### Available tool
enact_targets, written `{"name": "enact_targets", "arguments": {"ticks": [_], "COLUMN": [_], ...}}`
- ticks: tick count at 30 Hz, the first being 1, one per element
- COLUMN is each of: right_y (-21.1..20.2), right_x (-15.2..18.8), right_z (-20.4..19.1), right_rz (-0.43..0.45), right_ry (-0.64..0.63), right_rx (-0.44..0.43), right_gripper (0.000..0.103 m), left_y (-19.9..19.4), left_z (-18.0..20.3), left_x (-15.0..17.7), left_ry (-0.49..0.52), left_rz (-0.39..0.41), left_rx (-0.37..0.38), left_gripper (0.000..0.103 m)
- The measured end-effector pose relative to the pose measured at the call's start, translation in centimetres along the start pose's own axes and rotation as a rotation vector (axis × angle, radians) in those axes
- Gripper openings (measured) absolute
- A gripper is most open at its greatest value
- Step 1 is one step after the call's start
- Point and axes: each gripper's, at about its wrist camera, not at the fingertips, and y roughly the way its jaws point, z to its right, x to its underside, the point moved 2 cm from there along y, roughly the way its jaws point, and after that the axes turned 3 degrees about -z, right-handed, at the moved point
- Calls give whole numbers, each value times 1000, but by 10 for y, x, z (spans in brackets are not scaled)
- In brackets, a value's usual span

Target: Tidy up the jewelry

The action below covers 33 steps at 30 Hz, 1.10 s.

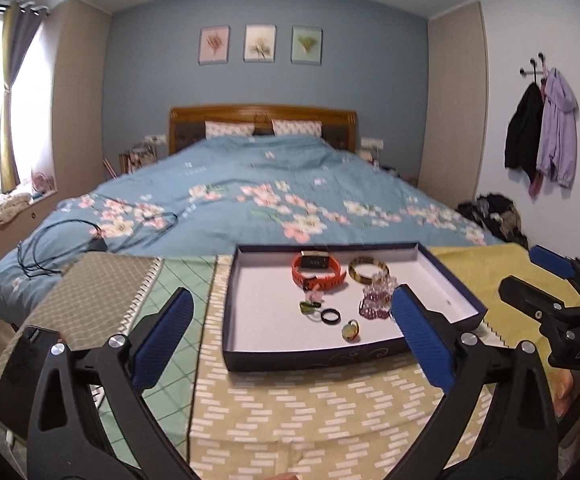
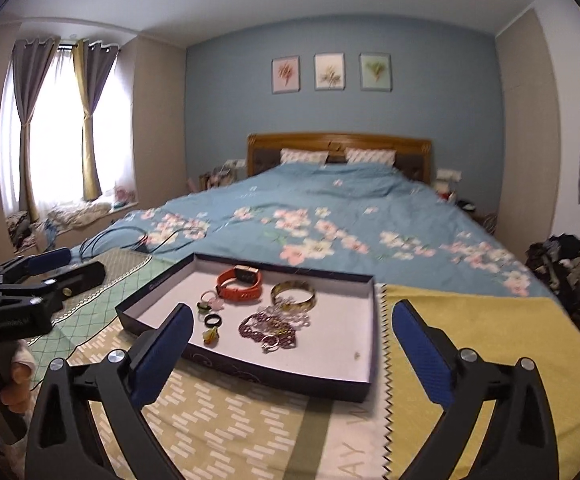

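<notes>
Both tools wide open, nothing held: left tool (image 1: 288, 322), right tool (image 2: 291, 338). Shallow dark-blue cardboard tray w/ white inside (image 1: 447, 274) on patterned-cloth table; orange-strap watch (image 1: 317, 270), gold bangle (image 1: 369, 270), rings, purple beads inside.

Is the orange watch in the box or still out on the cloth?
In. The orange watch lies on the white floor of the open box, toward its far wall, beside the bangle. Neither tool touches it.

Lit by daylight from the curtained window (image 2: 62, 132) at left, blown out to white glare; soft and slightly blurred throughout, bedspread (image 2: 329, 232) flowers smeared; strongly bowed by fisheye, darkly vignetted at corners; shadows faint
</notes>
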Motion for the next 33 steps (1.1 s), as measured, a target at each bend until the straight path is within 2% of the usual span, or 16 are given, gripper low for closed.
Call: {"name": "enact_targets", "arguments": {"ticks": [4,16,33], "right_y": [-15,-36,-56], "right_x": [6,16,13], "right_z": [-1,-7,-9], "right_rz": [29,76,152], "right_ry": [13,54,48], "right_rx": [8,24,68], "right_gripper": [96,96,96], "left_y": [-33,-77,-85], "left_z": [-1,1,6], "left_x": [5,11,9], "left_ry": [-5,5,-6], "left_rz": [78,169,186], "left_rx": [-16,-38,-54], "left_gripper": [98,98,98]}}
